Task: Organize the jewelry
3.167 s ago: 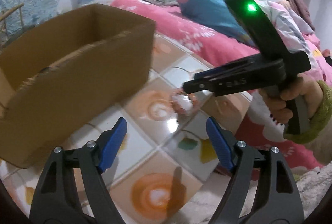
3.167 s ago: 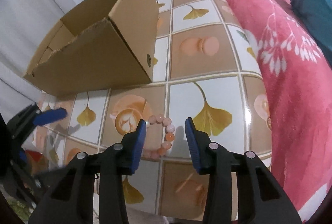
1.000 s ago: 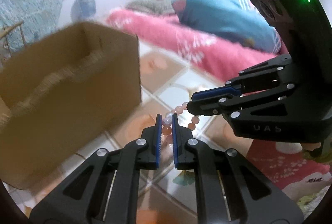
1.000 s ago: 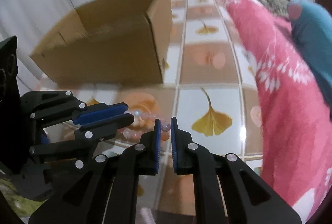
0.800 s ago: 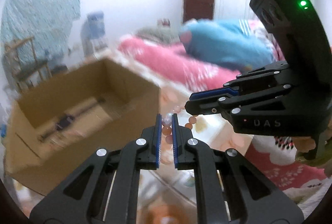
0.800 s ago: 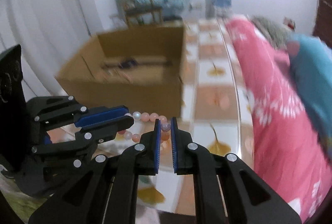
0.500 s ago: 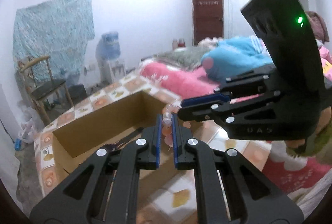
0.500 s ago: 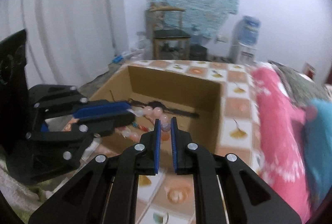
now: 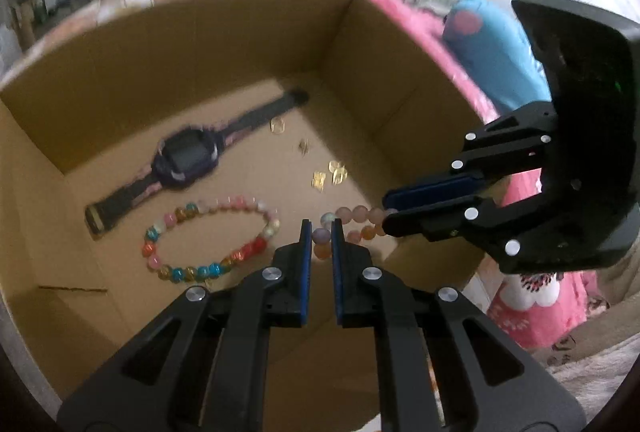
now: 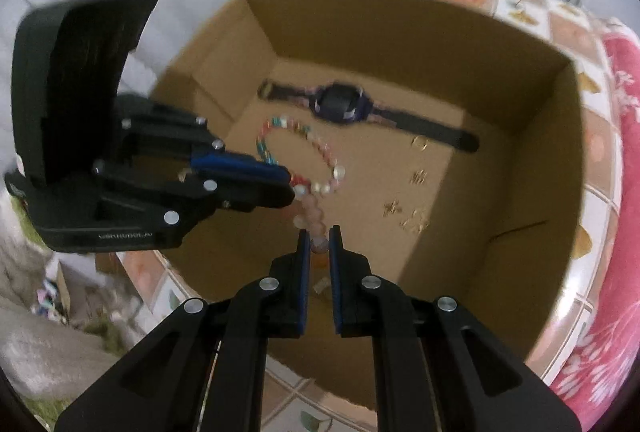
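Tiled floor (image 10: 560,20), box (image 9: 168,44) below; bracelet (image 9: 352,214) light, floppy, pinched on beads by left gripper (image 9: 321,238) and right gripper (image 10: 319,244), 3 o'clock.

Both wrist views look down, close, into one cardboard box (image 9: 120,44).

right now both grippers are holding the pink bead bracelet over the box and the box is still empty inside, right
Not quite: the box is not empty. The left wrist view shows a watch, a multicoloured bead bracelet and small gold pieces already on its floor. The rest holds: the left gripper and right gripper are both shut on the pink bead bracelet above the box.
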